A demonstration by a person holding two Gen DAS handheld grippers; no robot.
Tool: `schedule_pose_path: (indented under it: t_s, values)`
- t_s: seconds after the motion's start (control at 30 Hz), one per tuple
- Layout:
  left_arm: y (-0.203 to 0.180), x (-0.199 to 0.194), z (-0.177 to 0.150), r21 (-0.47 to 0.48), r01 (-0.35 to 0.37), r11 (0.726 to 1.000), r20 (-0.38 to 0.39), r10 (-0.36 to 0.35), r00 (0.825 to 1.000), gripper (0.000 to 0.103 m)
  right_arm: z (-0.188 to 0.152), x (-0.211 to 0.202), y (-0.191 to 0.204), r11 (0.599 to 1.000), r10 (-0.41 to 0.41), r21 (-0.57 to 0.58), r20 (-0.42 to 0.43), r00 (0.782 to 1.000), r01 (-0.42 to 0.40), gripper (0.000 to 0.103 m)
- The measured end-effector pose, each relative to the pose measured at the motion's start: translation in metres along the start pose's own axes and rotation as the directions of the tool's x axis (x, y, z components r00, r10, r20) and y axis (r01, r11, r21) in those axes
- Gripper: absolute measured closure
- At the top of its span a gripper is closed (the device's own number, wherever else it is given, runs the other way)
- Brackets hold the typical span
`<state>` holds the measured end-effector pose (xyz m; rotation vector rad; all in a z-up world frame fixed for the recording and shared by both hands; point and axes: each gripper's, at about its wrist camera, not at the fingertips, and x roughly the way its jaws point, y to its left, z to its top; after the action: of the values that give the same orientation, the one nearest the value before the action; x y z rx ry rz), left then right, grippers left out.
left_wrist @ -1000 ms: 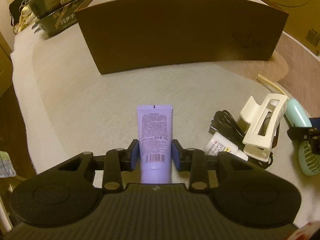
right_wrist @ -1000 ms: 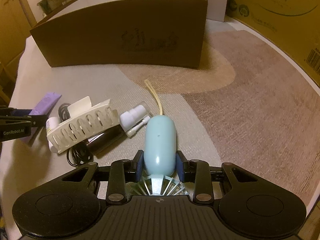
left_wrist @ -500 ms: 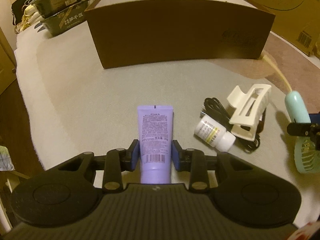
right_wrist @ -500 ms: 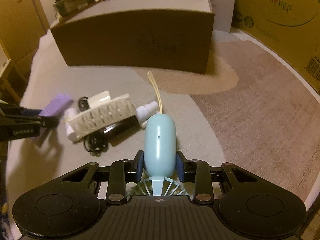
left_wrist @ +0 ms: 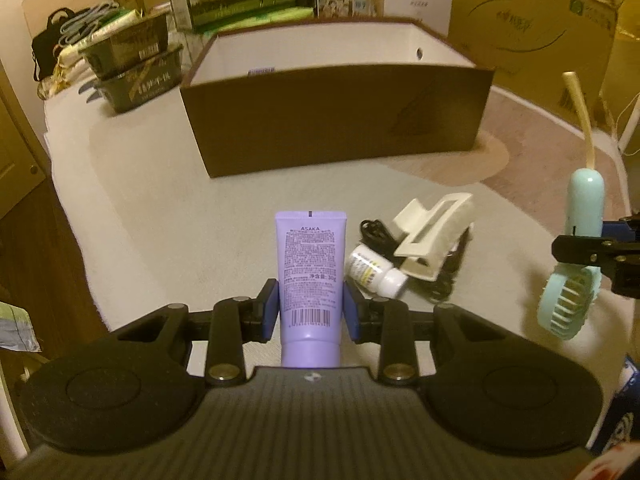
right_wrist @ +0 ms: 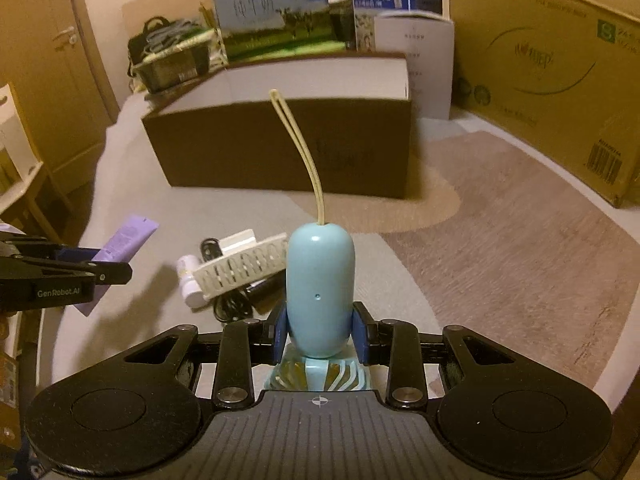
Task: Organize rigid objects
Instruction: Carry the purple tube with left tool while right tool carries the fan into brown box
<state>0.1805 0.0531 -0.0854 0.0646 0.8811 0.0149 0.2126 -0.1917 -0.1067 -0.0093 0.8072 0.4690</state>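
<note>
My left gripper is shut on a purple cream tube, held above the grey rug with its flat end pointing at the brown open box. My right gripper is shut on the handle of a light-blue handheld fan, whose yellow strap hangs out ahead; the same fan appears at the right of the left wrist view. On the rug between both grippers lie a cream hair claw clip, a small white bottle and a black cable.
Inside the brown box a purple item shows against its white wall. Milk cartons and dark baskets stand behind it. A large cardboard box lines the right side. The bed's left edge drops to dark floor.
Both grippers have risen with their objects and tilted up, so the box's white inside now shows. The clip, bottle and cable stayed on the rug.
</note>
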Motion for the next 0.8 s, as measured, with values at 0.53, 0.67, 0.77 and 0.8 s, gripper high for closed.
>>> schedule_pose_path:
  t_s: [0.53,0.67,0.77,0.8]
  values:
    - [-0.012,-0.061,0.047,0.014,0.003,1.000,0.138,-0.004,0.990,0.073,0.037,-0.051,0.022,0.994,0.100,-0.046,0.137,0.985,-0.095,0.070]
    - [-0.008,-0.061,0.077,0.020,0.004,1.000,0.172,-0.008,0.985,0.073,0.063,-0.048,0.018,0.990,0.136,-0.042,0.154,0.979,-0.132,0.070]
    - [-0.005,-0.054,0.101,0.032,0.004,0.999,0.188,-0.010,0.982,0.073,0.084,-0.042,0.012,0.990,0.139,-0.034,0.167,0.976,-0.135,0.070]
    - [-0.005,-0.051,0.109,0.037,0.002,0.999,0.193,-0.009,0.981,0.073,0.091,-0.039,0.009,0.990,0.141,-0.030,0.171,0.975,-0.138,0.070]
